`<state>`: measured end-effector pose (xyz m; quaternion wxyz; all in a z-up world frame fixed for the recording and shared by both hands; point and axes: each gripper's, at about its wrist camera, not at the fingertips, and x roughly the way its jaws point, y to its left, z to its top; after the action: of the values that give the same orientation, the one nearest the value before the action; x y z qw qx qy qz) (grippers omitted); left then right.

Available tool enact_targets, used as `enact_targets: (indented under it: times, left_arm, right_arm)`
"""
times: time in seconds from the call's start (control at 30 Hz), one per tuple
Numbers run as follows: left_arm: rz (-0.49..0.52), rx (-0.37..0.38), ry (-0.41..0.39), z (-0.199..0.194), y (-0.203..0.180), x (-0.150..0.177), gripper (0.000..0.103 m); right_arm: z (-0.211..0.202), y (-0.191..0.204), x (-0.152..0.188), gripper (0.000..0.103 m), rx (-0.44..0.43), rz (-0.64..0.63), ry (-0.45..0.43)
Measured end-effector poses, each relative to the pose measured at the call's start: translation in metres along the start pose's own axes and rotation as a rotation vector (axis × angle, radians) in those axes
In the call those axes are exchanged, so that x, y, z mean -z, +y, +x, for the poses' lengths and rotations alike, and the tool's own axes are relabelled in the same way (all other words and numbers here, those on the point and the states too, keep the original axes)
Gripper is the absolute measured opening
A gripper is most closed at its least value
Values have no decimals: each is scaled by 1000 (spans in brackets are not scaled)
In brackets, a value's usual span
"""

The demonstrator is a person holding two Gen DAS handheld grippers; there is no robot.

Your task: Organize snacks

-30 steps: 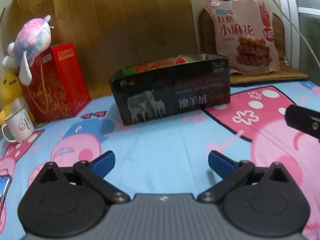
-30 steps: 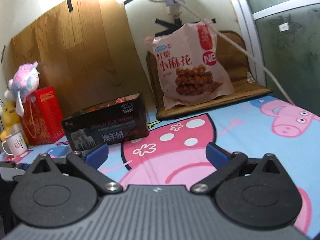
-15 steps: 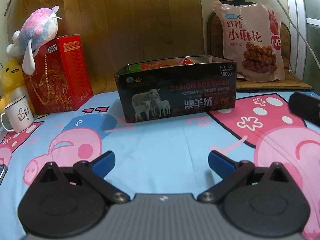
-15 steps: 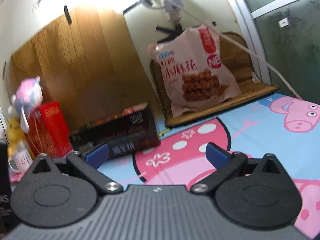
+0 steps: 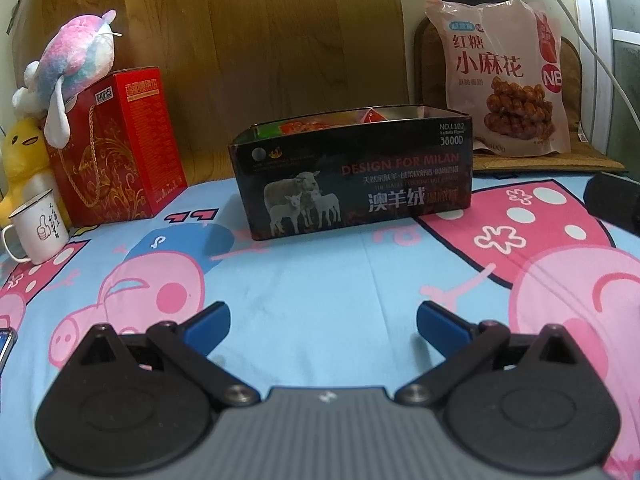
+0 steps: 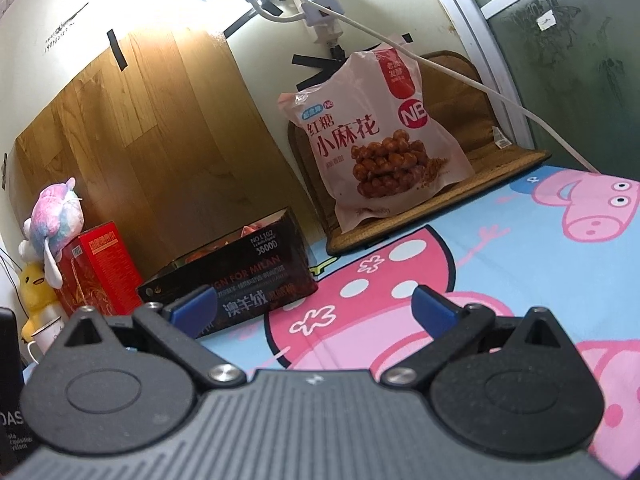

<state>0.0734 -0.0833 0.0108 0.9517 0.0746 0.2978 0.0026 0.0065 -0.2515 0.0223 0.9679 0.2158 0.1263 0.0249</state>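
Note:
A black cardboard box (image 5: 356, 176) printed with sheep stands on the cartoon-pig sheet, with snack packets showing over its rim. From the right wrist it appears as the same box (image 6: 248, 276) at centre left. A large pink snack bag (image 5: 504, 80) leans against the wall at back right; in the right wrist view this bag (image 6: 380, 140) rests on a woven mat. My left gripper (image 5: 322, 322) is open and holds nothing, well short of the box. My right gripper (image 6: 312, 304) is open too, tilted, with nothing between its fingers.
A red gift box (image 5: 120, 144) with a pastel plush toy (image 5: 72, 60) on top stands at back left, beside a yellow plush (image 5: 24, 160) and a white mug (image 5: 36, 232). A wooden board (image 5: 240, 32) backs the scene. A white cable (image 6: 460, 80) hangs from a wall power strip.
The left gripper's view has levelled and shifted so the box sits more centred. The right gripper has rolled and tilted upward, showing more wall and the power strip. Both stay open.

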Motion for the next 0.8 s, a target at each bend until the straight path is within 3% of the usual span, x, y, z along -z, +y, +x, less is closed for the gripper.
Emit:
enact_targets:
  times: [0.8]
  left_arm:
    - [-9,22,12,1,1,0,103]
  right_arm:
    - [4,1,0,103,3,-7,20]
